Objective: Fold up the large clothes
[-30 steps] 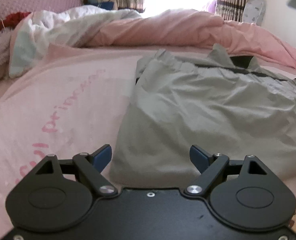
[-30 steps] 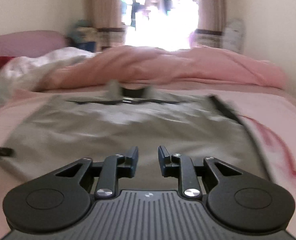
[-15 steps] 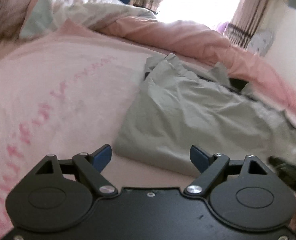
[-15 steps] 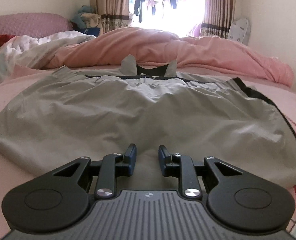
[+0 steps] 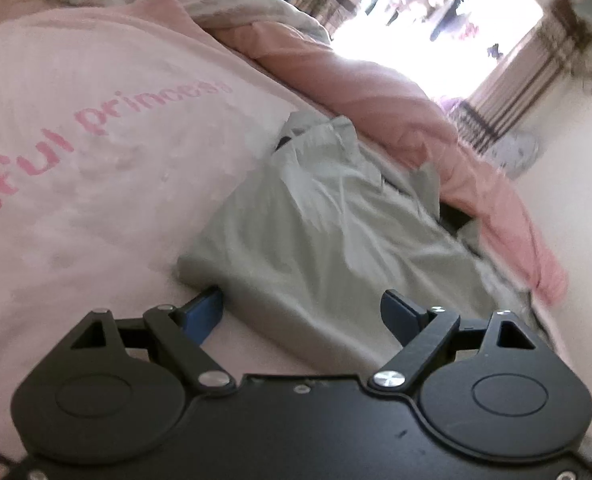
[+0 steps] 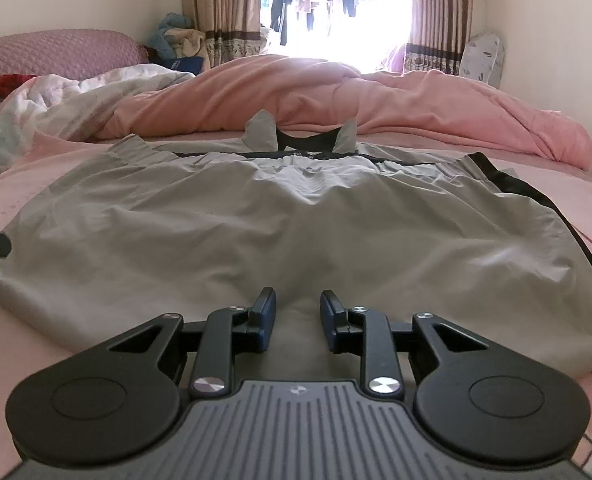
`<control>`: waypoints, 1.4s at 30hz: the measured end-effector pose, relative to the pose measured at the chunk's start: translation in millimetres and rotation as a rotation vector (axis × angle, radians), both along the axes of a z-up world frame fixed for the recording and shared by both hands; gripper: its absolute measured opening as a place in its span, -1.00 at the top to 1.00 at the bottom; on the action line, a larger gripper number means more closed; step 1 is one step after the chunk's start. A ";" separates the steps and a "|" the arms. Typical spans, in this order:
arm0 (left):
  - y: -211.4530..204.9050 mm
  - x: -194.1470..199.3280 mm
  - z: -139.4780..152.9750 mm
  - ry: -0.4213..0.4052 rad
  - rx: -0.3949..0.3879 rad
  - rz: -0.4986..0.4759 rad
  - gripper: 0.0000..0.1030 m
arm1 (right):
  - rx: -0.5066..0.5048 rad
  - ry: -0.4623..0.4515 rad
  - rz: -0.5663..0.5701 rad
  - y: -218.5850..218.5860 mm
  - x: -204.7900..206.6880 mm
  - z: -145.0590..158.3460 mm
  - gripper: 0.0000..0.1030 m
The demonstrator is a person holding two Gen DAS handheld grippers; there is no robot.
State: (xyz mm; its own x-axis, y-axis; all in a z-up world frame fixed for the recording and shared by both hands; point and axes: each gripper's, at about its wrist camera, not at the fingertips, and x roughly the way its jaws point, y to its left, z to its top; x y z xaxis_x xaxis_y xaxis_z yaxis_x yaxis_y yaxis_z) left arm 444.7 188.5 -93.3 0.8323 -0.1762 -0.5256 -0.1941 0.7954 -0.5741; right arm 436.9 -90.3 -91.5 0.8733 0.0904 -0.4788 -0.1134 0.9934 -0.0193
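Note:
A large grey garment [image 6: 296, 220] with black trim lies spread flat on the pink bed sheet [image 5: 76, 200], collar at the far end. My left gripper [image 5: 300, 296] is wide open and tilted at the near left corner of the garment [image 5: 335, 220]. Its left finger [image 5: 206, 312] sits right at that corner's edge, and the hem lies between the fingers without being pinched. My right gripper [image 6: 297, 294] hovers low over the middle of the near hem. Its jaws stand a small gap apart, with only fabric showing beyond them.
A heaped pink quilt [image 6: 375, 100] runs across the far side of the bed, with a white duvet [image 6: 76, 96] and a purple headboard cushion [image 6: 56, 52] at the far left. A bright curtained window [image 6: 335, 8] is behind. A wall closes the right side.
The left gripper rolled and came in closer to the garment's near left corner. The right gripper sank toward the near hem, then held still, its jaws a little wider apart.

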 end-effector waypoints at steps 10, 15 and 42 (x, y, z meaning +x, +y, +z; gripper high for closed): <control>25.6 36.3 -7.6 -0.077 -0.193 0.062 -0.72 | 0.011 0.002 0.000 -1.4 -0.1 1.0 0.39; 21.9 52.4 -4.0 -0.072 -0.158 0.058 -0.70 | 0.011 0.002 0.001 -1.3 -0.2 1.0 0.38; -4.9 40.7 2.7 0.013 0.052 -0.031 0.09 | 0.047 0.019 -0.011 14.2 -9.0 3.0 0.37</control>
